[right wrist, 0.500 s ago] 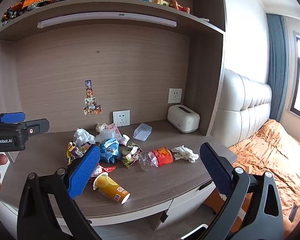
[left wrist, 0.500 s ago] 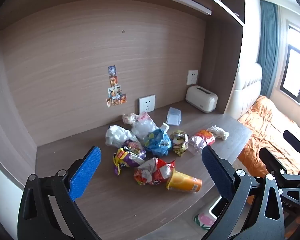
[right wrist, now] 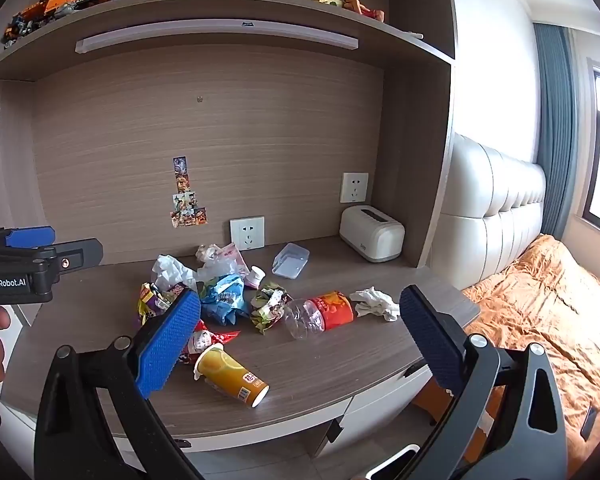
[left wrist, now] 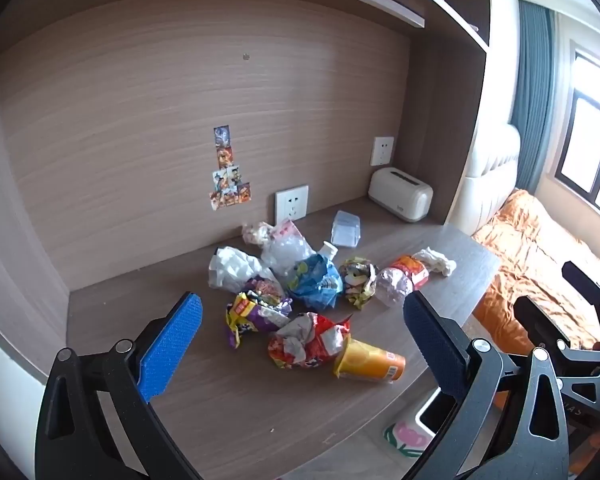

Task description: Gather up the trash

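A heap of trash lies on the wooden desk (left wrist: 260, 408): a yellow cup (left wrist: 368, 362) on its side, a red crumpled wrapper (left wrist: 308, 340), a purple and yellow wrapper (left wrist: 256, 308), a blue bag (left wrist: 314, 280), a clear bottle with an orange label (left wrist: 402, 276) and a white tissue (left wrist: 436, 260). My left gripper (left wrist: 300, 344) is open and empty, held above the desk's front with the red wrapper and cup between its fingers in view. My right gripper (right wrist: 300, 344) is open and empty, farther back, in front of the desk edge. The yellow cup (right wrist: 230, 376) and bottle (right wrist: 320, 312) show there too.
A white toaster (left wrist: 400, 196) stands at the back right corner and a clear plastic box (left wrist: 345, 229) lies near the wall sockets. A white bin (left wrist: 436, 404) stands on the floor below the desk's right front. A bed with an orange cover (right wrist: 540, 312) is to the right.
Both grippers have barely moved; the left one has drifted very slightly. Nothing was picked up or let go.
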`<state>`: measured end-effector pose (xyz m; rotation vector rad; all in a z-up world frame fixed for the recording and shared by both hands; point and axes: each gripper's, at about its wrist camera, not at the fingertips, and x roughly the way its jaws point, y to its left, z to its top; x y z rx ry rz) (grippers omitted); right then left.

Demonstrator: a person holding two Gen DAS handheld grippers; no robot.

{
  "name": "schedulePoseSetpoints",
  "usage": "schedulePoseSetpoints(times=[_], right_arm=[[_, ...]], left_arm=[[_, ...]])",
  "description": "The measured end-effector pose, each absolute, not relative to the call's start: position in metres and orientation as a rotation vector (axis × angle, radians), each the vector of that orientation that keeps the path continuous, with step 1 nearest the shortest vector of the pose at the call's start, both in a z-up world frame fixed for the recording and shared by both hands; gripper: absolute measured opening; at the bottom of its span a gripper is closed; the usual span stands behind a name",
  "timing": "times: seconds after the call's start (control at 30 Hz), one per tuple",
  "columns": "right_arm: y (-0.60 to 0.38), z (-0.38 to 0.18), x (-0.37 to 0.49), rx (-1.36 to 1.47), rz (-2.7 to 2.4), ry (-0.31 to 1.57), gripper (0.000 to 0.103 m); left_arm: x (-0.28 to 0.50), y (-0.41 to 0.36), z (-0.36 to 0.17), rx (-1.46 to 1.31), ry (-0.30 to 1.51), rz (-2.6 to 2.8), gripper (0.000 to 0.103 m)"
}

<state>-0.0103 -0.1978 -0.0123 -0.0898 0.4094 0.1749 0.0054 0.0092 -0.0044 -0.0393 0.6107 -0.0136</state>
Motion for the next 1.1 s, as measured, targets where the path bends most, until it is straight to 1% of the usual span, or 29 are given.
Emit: schedulePoseSetpoints(times=[1.1], right_arm=[[-0.1939, -0.0108, -0.0048, -0.082, 0.184, 0.42, 0.1]], left_arm=[[0.0091, 0.009, -0.0077, -0.009, 0.617, -0.028, 0.099]])
